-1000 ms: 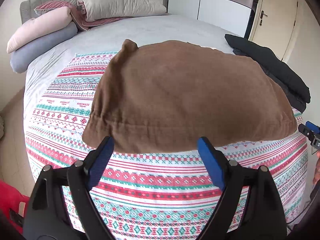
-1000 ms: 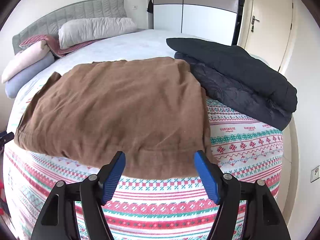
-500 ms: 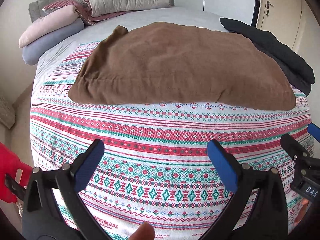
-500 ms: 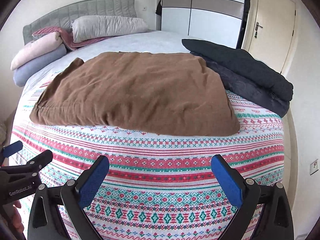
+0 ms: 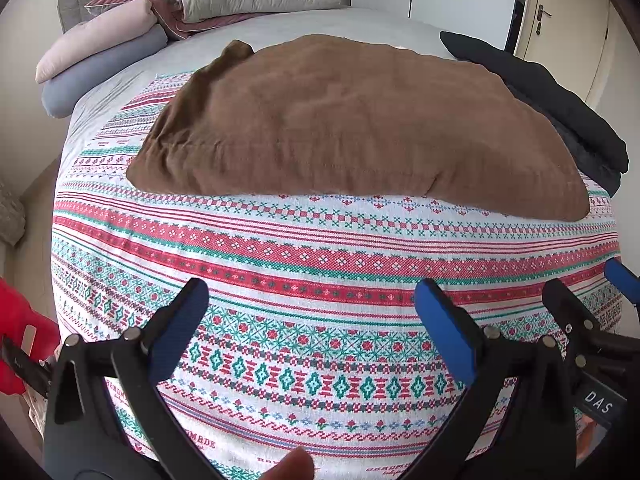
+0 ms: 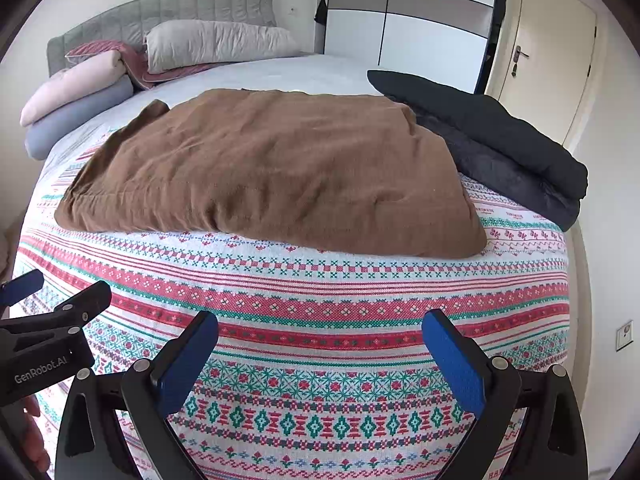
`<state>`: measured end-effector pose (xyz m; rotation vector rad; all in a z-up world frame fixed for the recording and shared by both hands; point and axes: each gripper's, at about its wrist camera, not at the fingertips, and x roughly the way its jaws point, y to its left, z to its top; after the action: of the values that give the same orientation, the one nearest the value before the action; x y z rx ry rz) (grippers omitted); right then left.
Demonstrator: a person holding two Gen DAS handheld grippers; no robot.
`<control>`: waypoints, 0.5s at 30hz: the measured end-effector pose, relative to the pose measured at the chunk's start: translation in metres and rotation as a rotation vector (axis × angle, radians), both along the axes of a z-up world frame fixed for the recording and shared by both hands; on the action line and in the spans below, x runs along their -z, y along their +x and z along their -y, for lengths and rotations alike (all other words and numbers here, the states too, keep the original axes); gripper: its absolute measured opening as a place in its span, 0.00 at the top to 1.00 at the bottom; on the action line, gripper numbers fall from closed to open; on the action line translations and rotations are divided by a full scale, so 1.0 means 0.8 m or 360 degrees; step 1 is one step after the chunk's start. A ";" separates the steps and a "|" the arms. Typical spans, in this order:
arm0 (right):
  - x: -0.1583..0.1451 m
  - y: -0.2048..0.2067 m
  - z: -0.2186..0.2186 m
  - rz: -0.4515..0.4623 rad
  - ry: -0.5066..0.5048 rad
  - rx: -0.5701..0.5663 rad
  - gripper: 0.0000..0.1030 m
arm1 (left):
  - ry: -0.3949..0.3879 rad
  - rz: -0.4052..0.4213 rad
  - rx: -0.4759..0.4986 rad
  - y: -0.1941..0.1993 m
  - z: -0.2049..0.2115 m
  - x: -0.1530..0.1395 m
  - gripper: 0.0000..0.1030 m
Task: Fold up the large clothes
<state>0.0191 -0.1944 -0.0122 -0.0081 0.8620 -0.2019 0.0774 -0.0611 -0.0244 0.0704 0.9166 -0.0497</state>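
Note:
A brown garment (image 5: 352, 124) lies folded into a rough rectangle on the patterned bedspread (image 5: 320, 272); it also shows in the right wrist view (image 6: 272, 172). My left gripper (image 5: 312, 300) is open and empty, held back over the bed's near edge, well short of the garment. My right gripper (image 6: 320, 332) is open and empty too, likewise short of the garment's near hem. Each gripper shows at the edge of the other's view: the right gripper (image 5: 600, 320) and the left gripper (image 6: 52, 320).
A folded black jacket (image 6: 500, 140) lies right of the brown garment. Pillows and rolled blankets (image 6: 120, 68) sit at the headboard. A wardrobe (image 6: 408, 20) and door (image 6: 548, 52) stand behind. A red object (image 5: 20, 332) is at the left, off the bed.
Both grippers have drawn back from the brown garment's near hem toward the foot of the bed and stayed open. The garment lies where it was left.

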 end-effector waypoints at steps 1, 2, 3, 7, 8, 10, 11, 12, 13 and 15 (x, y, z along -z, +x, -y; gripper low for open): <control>0.001 0.000 0.000 -0.0007 0.0003 0.0001 0.01 | 0.0001 0.0002 0.0000 0.000 -0.001 0.000 0.01; 0.002 0.000 0.000 -0.0011 0.0005 0.0003 0.01 | 0.0001 0.0003 0.0001 0.000 -0.001 0.000 0.01; 0.002 0.000 0.000 -0.0013 0.0007 0.0003 0.01 | 0.0001 0.0004 0.0003 -0.001 -0.001 0.000 0.01; 0.003 -0.001 -0.003 -0.0009 -0.0001 -0.0003 0.01 | 0.0005 0.0003 0.0011 -0.003 -0.002 0.001 0.01; 0.004 -0.001 -0.003 -0.0009 -0.0003 -0.0004 0.01 | 0.0006 0.0002 0.0010 -0.003 -0.003 0.002 0.01; 0.006 0.000 -0.004 -0.0018 -0.0005 -0.0008 0.01 | 0.0004 0.0001 0.0011 -0.003 -0.003 0.002 0.01; 0.007 0.000 -0.004 -0.0025 -0.0006 -0.0010 0.01 | 0.0005 0.0000 0.0012 -0.003 -0.003 0.002 0.01; 0.008 0.000 -0.005 -0.0030 -0.0006 -0.0012 0.01 | 0.0007 -0.0001 0.0013 -0.003 -0.003 0.002 0.01; 0.008 0.000 -0.004 -0.0032 -0.0005 -0.0012 0.01 | 0.0007 -0.0001 0.0014 -0.003 -0.003 0.002 0.01; 0.009 0.001 -0.004 -0.0033 -0.0003 -0.0010 0.01 | 0.0003 0.0000 0.0017 -0.004 -0.003 0.002 0.01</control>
<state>0.0199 -0.1910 -0.0195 -0.0145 0.8822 -0.1969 0.0743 -0.0588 -0.0256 0.0767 0.9166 -0.0587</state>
